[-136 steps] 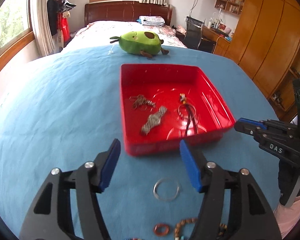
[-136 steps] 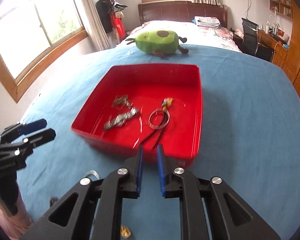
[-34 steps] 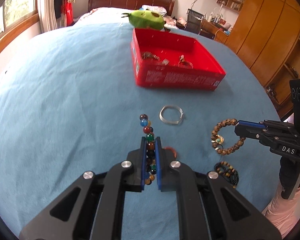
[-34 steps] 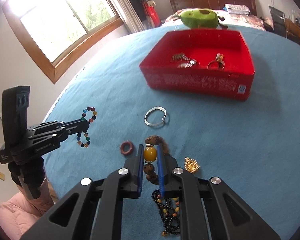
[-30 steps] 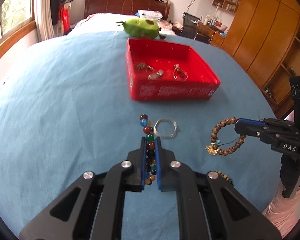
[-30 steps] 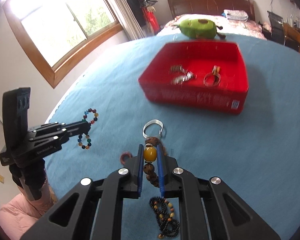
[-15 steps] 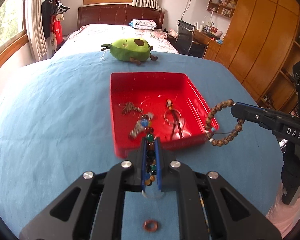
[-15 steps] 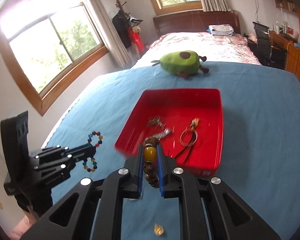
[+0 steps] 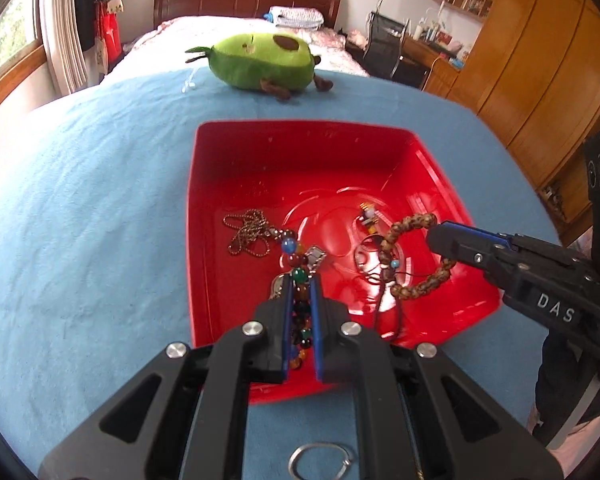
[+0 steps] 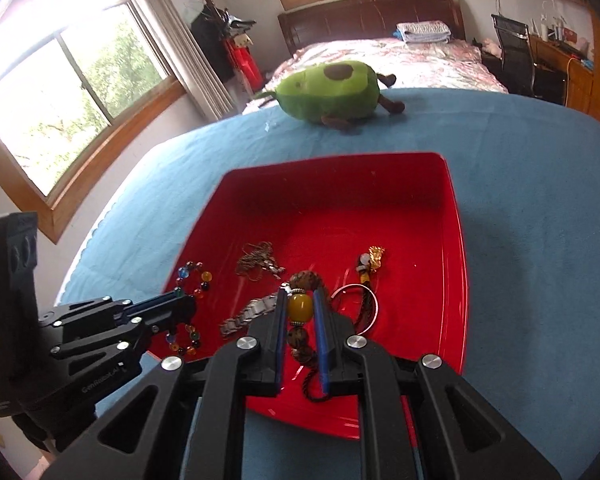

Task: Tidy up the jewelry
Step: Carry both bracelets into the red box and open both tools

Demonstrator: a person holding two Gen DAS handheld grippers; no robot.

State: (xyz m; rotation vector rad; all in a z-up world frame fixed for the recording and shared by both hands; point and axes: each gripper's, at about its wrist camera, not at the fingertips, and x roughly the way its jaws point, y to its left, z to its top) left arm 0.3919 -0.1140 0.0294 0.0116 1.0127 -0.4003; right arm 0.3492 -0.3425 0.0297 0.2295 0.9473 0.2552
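A red tray (image 9: 300,148) (image 10: 456,248) lies on the blue cloth. My left gripper (image 9: 301,280) (image 10: 188,304) is shut on a multicoloured bead bracelet (image 9: 294,254) (image 10: 198,280) and holds it over the tray's near left part. My right gripper (image 10: 301,300) (image 9: 434,234) is shut on a brown bead bracelet with a yellow bead (image 10: 300,307) (image 9: 410,226) over the tray's near right part. In the tray lie a thin chain (image 9: 246,232), a metal watch band (image 10: 246,316) and a ring pendant on a dark cord (image 10: 368,276).
A green avocado plush (image 9: 260,62) (image 10: 332,94) lies past the tray at the table's far edge. A silver bangle (image 9: 320,460) lies on the cloth under my left gripper. A bed, a window and wooden wardrobes stand beyond the table.
Both grippers picked up a bracelet from the cloth and carried it forward. Each now hangs over the inside of the red tray, closer and lower than half a second ago.
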